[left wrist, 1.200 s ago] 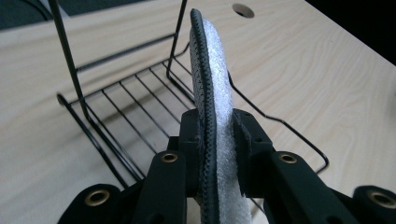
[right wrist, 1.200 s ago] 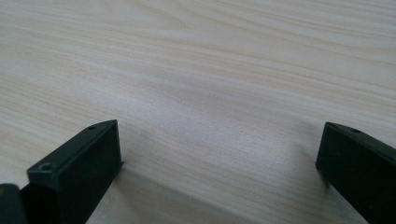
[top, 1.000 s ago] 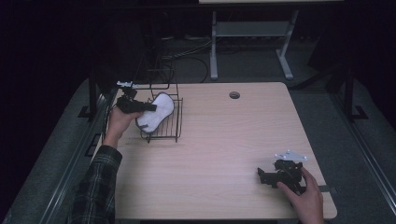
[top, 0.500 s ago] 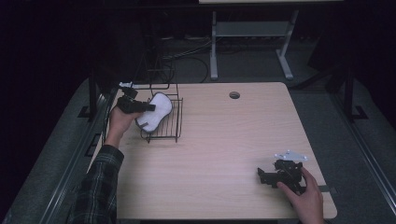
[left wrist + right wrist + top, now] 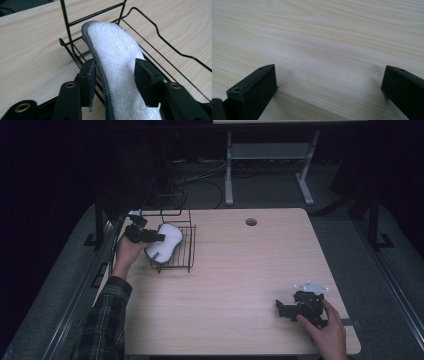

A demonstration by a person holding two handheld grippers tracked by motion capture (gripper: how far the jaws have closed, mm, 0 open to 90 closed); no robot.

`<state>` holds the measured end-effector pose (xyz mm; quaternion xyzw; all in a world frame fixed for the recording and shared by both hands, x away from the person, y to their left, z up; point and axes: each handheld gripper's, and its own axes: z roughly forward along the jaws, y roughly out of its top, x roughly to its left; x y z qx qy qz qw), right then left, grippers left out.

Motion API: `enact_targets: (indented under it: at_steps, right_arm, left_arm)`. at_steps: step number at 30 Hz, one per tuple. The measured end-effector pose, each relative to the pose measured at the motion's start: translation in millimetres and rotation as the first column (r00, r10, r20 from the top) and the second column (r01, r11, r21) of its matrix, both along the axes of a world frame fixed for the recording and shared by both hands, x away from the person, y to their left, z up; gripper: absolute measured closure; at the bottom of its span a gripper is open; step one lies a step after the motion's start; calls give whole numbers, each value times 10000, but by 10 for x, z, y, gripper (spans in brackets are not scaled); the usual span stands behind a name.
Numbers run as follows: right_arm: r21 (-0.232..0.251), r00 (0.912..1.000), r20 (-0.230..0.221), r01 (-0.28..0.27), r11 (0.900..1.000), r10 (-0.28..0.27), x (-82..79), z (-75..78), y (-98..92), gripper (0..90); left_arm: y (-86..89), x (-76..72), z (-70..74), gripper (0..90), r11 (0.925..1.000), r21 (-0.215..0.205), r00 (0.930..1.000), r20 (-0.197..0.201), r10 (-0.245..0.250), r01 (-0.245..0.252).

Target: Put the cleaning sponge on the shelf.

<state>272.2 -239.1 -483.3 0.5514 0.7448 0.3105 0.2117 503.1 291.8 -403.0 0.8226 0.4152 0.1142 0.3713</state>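
While unclamped, slipper (image 5: 117, 67) between hand-held gripper (image 5: 115, 75) jaws.

L forearm in plaid sleeve reaches fwd at table's left edge; left hand (image 5: 126, 254) holds left gripper (image 5: 159, 238), jaws just been opening w/ white slipper insole (image 5: 117, 67) between them, pads apart from it; right hand (image 5: 327, 335) rests near R corner w/ right gripper (image 5: 278, 307), jaws spread wide.

Pretty much all the open tabletop (image 5: 240, 270) sits right of the black wire rack (image 5: 186, 251). The rack's tall back bars (image 5: 167, 200) block its far side, and a white slipper (image 5: 165, 242) fills its inside.
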Motion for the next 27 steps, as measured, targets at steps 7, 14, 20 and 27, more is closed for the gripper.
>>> enact_targets:
  at_steps: [7,14,20,27]
  right_arm:
    - [4,10000,-2,-1,10000,1,0,0,0,0]
    - [2,10000,1,-1,10000,1,0,0,0,0]
    - [3,10000,2,-3,10000,3,0,0,0,0]
    - [2,10000,0,-2,10000,2,0,0,0,0]
  left_arm:
    - [17,-23,12,391,9998,128,9999,57,133,-133]
    - [-8,-91,91,445,9998,185,9999,104,-73,71]
    - [-40,-202,105,644,9996,45,9991,346,-264,263]
    - [-82,-301,61,898,9972,-67,9971,179,-746,748]
